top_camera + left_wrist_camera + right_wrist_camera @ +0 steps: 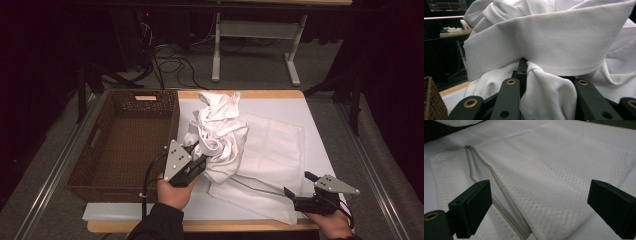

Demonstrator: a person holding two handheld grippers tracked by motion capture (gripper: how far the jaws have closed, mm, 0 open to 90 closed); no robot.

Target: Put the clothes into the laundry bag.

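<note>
Left gripper (196, 167) clenched on a bunched fold of white ribbed garment (220, 137), which is held up just right of the wicker basket (120, 145). Right gripper (299, 192), jaws spread and released, hovers at the near corner of a flat white mesh laundry bag (272, 160) with a grey zipper (499, 192), farther right of the basket. All rest on a white-covered table (315, 130) with wooden edging; grey carpet and cables lie beyond the basket.

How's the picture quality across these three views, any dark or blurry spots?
High view: the room is dark, but the white garment and mesh bag are well lit. Left gripper view: the cloth is sharp. Right gripper view: its jaws are soft and blurred.
</note>
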